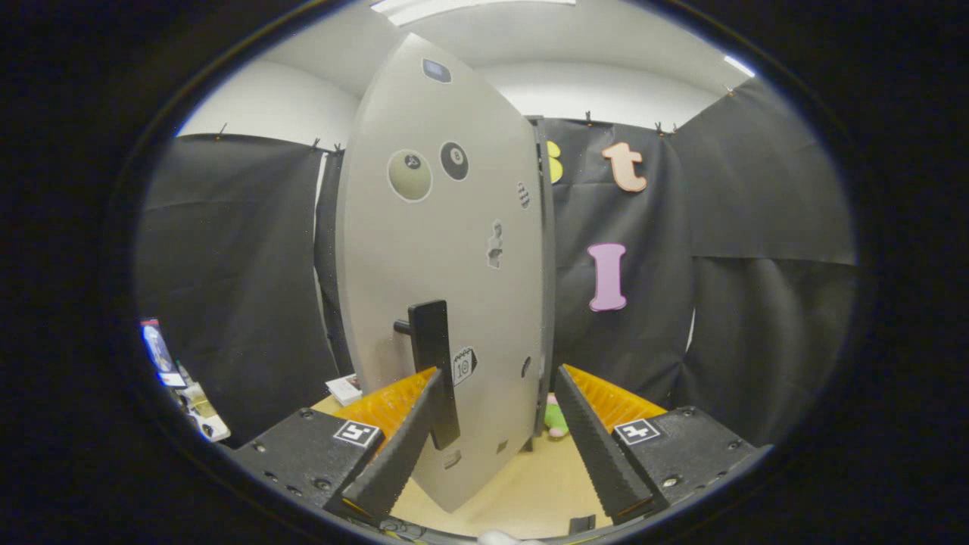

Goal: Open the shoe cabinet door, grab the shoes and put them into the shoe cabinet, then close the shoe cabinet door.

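The gripper (pixel 492 431) is held spread, gripping nothing, its left finger (pixel 401 446) just beside the dark upright bar handle (pixel 433 363). A slip off that handle could be caused by a shallow bite. The pale grey, sticker-dotted shoe cabinet door (pixel 447 250) stands ajar ahead of the fingers.

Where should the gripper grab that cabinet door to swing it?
Probably by the dark handle, an upright bar standing off the door on a short stub. Come straight on from the front, one finger each side of the bar. The gripper is open, its fingers wide apart, with the handle just ahead of its left finger.
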`<state>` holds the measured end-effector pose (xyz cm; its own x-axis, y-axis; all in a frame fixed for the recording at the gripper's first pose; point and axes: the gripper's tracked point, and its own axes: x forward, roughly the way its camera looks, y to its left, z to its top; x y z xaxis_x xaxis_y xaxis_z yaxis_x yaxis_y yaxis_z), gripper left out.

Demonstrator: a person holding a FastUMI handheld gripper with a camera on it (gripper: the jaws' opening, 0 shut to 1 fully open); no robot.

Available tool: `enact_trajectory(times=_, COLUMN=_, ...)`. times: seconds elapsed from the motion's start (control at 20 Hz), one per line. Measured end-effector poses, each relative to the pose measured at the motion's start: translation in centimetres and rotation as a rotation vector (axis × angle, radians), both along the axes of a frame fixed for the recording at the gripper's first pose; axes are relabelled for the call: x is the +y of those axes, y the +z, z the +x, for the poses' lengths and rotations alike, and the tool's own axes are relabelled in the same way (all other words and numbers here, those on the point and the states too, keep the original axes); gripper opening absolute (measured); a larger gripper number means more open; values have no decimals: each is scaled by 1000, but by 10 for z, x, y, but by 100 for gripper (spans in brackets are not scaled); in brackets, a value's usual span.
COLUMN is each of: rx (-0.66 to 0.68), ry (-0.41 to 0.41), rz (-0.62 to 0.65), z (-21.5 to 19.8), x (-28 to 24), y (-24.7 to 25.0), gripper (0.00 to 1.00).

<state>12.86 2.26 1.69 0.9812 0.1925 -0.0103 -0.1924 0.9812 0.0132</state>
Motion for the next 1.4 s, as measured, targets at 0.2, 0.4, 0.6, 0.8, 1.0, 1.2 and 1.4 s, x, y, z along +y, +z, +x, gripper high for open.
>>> enact_trajectory(times=0.2, rx=21, ry=48, rz=-18, z=20, x=50, y=-9, gripper=98)
enact_trajectory(times=0.4, rx=36, ry=57, rz=-2, z=43, x=89, y=-14, gripper=99)
enact_trajectory(times=0.6, rx=2, ry=46, rz=24, z=43, x=111, y=-1, gripper=99)
enact_trajectory(times=0.8, rx=2, ry=31, rz=5, z=35, x=116, y=-2, gripper=98)
enact_trajectory(times=1.0, rx=15, ry=3, rz=4, z=26, x=111, y=-3, gripper=99)
enact_trajectory(times=1.2, rx=12, ry=-49, rz=13, z=8, x=97, y=4, gripper=99)
enact_trajectory(times=1.4, rx=-5, ry=-116, rz=5, z=-17, x=75, y=13, gripper=99)
